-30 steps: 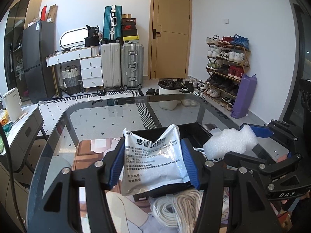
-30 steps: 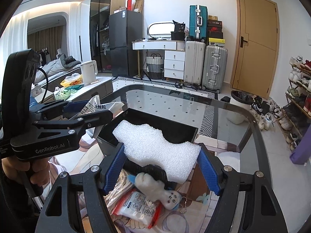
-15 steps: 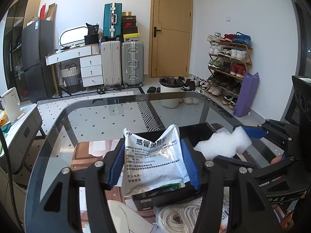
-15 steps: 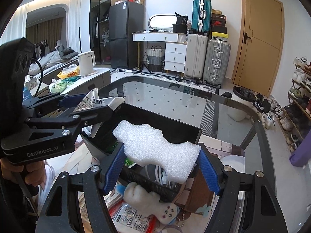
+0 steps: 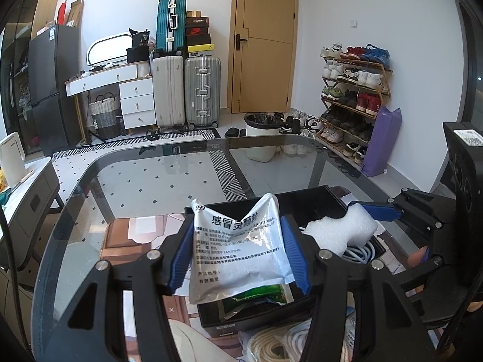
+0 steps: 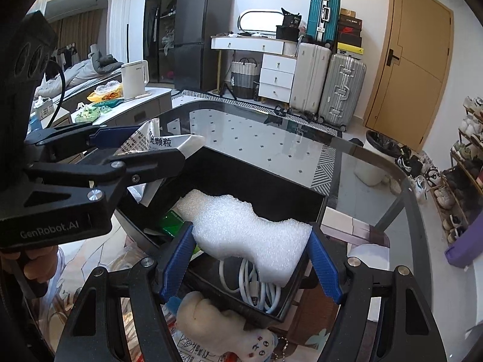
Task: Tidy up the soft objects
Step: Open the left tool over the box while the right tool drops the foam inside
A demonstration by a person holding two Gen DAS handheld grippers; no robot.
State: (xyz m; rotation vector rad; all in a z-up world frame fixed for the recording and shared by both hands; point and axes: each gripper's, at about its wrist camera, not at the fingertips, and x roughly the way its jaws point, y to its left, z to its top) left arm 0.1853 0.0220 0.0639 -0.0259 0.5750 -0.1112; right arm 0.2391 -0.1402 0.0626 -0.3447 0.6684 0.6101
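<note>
On the glass tabletop (image 5: pixel 126 187) sits a black bin (image 6: pixel 256 181), and both held things hang over its open top. The right tool (image 6: pixel 252 256) is clamped on a white foam piece (image 6: pixel 250 229), light and springy, best pinched across its narrow waist. The left tool (image 5: pixel 238 253) grips a foil sachet (image 5: pixel 238 241), slick and crinkly, held by its side edges.

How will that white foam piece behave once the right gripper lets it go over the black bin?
The foam looks airy and coarse-celled, so it is probably very light and may settle slowly. It spans the right gripper without sagging, so it seems springy, not floppy. Landing on the cable in the bin, it may sit tilted.
</note>
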